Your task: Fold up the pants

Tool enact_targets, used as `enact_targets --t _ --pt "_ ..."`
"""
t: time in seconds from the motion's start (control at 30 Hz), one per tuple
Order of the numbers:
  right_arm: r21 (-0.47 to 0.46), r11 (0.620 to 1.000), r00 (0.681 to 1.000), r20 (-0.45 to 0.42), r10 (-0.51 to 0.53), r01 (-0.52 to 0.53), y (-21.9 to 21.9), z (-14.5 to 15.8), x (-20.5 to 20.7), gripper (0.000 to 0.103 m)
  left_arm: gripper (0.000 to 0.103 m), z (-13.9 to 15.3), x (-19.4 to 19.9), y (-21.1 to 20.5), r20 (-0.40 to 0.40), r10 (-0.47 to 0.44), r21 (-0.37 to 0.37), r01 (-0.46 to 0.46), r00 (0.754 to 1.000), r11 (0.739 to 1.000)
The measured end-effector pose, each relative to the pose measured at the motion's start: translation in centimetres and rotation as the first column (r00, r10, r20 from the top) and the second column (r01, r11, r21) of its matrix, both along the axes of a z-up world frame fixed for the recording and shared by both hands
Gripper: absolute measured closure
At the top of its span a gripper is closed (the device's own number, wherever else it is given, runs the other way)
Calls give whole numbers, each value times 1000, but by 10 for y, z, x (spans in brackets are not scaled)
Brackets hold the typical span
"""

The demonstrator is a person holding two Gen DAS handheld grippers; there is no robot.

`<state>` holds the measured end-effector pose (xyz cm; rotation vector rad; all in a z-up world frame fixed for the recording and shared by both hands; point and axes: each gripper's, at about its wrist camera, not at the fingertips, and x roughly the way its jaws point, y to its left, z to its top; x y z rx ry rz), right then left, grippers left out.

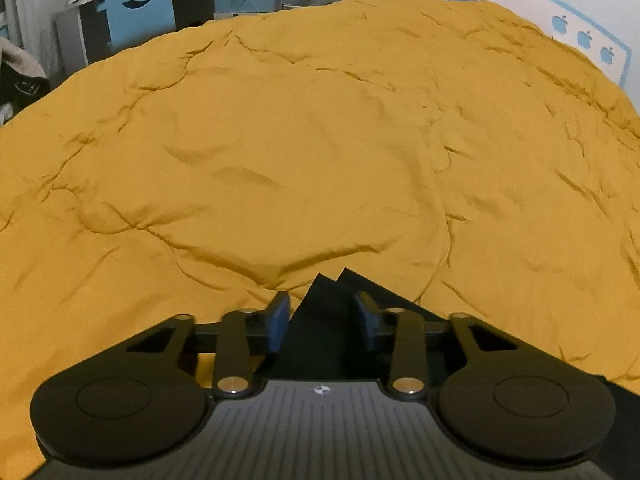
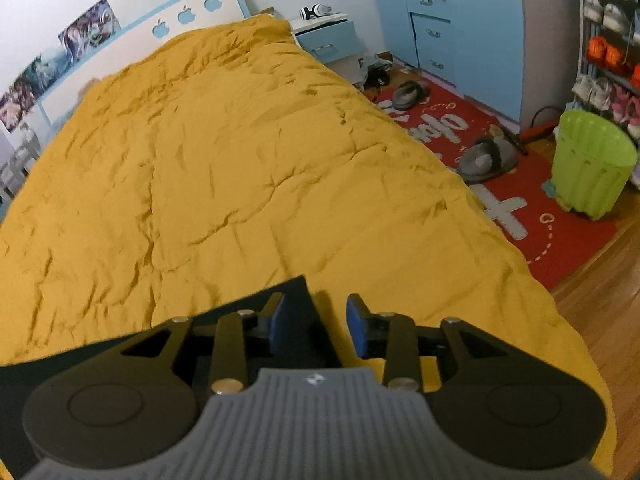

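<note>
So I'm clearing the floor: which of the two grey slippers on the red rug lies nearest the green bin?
The slipper by the bed's edge, beside the green bin; the other slipper lies further back.

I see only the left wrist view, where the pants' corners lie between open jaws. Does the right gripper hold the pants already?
Observer: No. The right gripper has its jaws open. A corner of the dark pants lies between them, nearer one pad and not pressed.
Operator: What lies under the other pad?
Observer: Only the yellow duvet.
Operator: Is anything beside the bed on that side?
Observer: Yes, a green basket stands on a red rug on the floor.
</note>
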<state>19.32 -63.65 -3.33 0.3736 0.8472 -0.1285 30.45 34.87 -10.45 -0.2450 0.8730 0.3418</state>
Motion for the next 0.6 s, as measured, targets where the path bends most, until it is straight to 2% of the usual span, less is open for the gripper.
enact_targets --t 0.07,0.17,0.3,0.33,0.37,0.43,0.47,0.6 --pt "11 999 1000 7 30 -30 -1 -3 9 71 82 0 2 0 6 9 -3 -9 1000 1000" --pt "-16 995 995 -4 97 -97 2 -12 28 65 97 1 5 -1 12 32 0 -32 999 999" --pt "29 990 990 -34 140 -139 -3 -31 49 65 102 4 6 -7 35 30 33 -32 999 999" --pt "36 988 988 -26 149 -148 -2 -32 50 76 103 6 6 -9 44 26 42 -27 999 999" --pt "28 986 986 -10 167 -167 0 -31 49 93 103 9 6 -11 53 19 50 -22 998 999" --pt "-38 983 983 17 180 -180 7 -25 45 101 103 14 6 -13 71 9 67 -14 997 998" --pt "-41 982 982 38 187 -186 8 -22 41 103 103 16 7 -14 78 7 68 -12 997 998" --pt "-64 981 978 90 188 -182 14 -10 25 103 103 23 9 -15 93 2 80 -10 996 997"
